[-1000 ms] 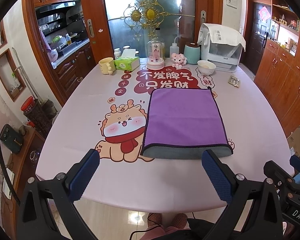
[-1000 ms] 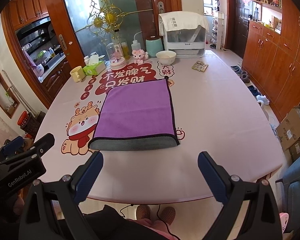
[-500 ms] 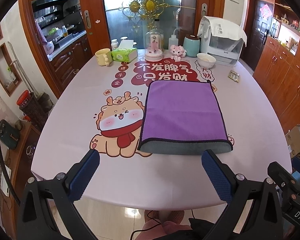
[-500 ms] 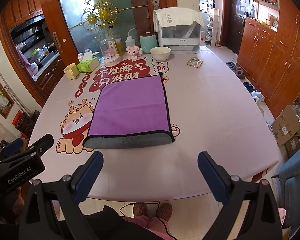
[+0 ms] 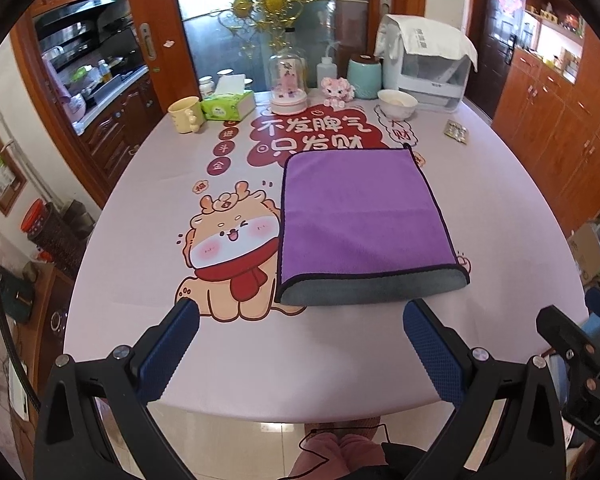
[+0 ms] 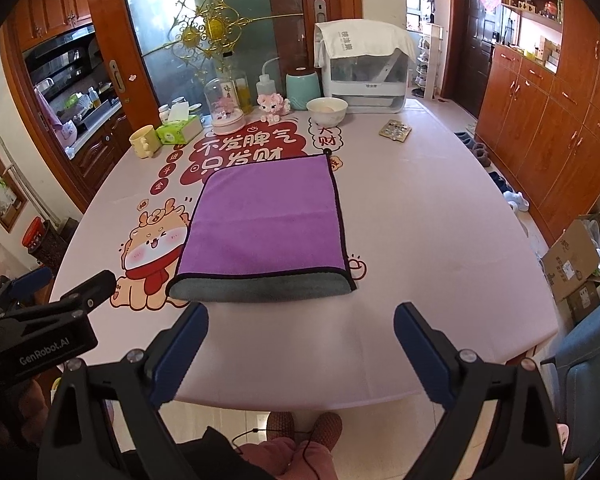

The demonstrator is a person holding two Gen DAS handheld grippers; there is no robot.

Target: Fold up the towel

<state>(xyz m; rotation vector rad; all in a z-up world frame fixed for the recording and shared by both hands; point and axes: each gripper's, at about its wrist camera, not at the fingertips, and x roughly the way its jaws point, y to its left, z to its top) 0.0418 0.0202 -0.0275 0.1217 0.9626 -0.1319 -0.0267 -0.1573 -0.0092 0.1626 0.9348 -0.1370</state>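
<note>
A purple towel [image 5: 360,216] with a grey underside lies folded flat in the middle of the table, its grey folded edge nearest me; it also shows in the right wrist view [image 6: 264,228]. My left gripper [image 5: 300,320] is open and empty, held above the table's near edge, short of the towel. My right gripper [image 6: 300,320] is open and empty, likewise back from the towel's near edge. The left gripper's body [image 6: 40,328] shows at the left of the right wrist view.
At the table's far end stand a yellow mug [image 5: 186,114], tissue box [image 5: 228,104], glass dome [image 5: 288,84], pink toy [image 5: 338,90], teal canister [image 5: 364,76], bowl [image 5: 398,104] and white appliance [image 5: 428,68]. A pill pack [image 5: 456,132] lies far right. Cabinets [image 6: 540,120] line the right wall.
Both grippers have drawn back and up from the table, so the towel sits farther away in both views. The towel has not moved. Both grippers stay open.
</note>
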